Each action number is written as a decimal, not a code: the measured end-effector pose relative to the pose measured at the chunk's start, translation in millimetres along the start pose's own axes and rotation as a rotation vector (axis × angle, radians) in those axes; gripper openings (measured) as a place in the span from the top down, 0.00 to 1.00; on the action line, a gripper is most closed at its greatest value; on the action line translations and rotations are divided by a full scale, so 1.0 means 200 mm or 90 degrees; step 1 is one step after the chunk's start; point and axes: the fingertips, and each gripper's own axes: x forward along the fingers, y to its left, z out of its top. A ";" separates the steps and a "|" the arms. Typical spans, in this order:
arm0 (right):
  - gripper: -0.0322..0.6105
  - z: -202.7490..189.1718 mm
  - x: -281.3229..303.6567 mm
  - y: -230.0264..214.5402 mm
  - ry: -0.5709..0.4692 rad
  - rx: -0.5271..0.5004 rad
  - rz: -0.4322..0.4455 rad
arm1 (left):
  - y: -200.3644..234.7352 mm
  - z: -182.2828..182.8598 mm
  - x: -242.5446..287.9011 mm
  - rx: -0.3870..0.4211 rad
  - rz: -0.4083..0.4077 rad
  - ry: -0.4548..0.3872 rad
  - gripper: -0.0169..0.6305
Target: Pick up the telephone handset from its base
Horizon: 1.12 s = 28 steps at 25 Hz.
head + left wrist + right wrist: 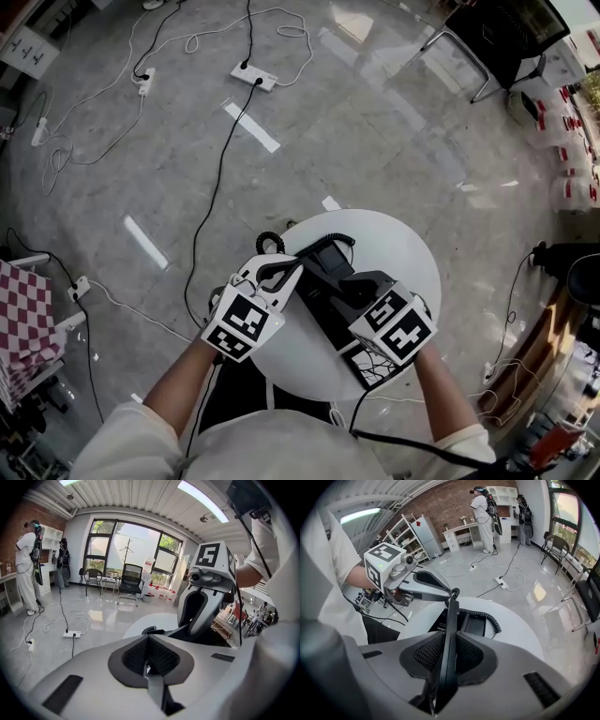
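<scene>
R tongs [449, 654] clamped on handset [451, 616], edge-on just above base [474, 624], nr table [520, 637] centre. L tongs [149, 656] together, empty. Lift step in hand; next, raise clear w/o dragging coiled cord [487, 616].

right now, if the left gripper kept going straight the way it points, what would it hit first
Probably the cord end of the black telephone handset, close ahead of the shut left gripper, over the round white table; depth is unclear.
</scene>
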 end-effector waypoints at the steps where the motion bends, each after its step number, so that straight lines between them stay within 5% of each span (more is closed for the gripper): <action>1: 0.79 0.00 0.01 0.01 0.003 -0.001 0.003 | 0.00 0.00 0.00 -0.003 -0.001 -0.002 0.96; 9: 0.79 0.03 0.04 0.02 0.008 -0.008 0.010 | 0.06 -0.02 -0.06 -0.021 0.014 -0.013 0.96; 20: 0.81 0.02 -0.06 -0.01 -0.081 0.151 0.045 | 0.09 0.05 -0.16 -0.021 0.026 -0.046 0.96; 25: 0.81 0.03 -0.15 -0.03 -0.162 0.260 0.083 | 0.05 0.11 -0.21 0.024 0.038 -0.044 0.96; 28: 0.81 0.04 -0.21 -0.03 -0.192 0.273 0.069 | 0.03 0.16 -0.25 0.049 0.059 -0.049 0.96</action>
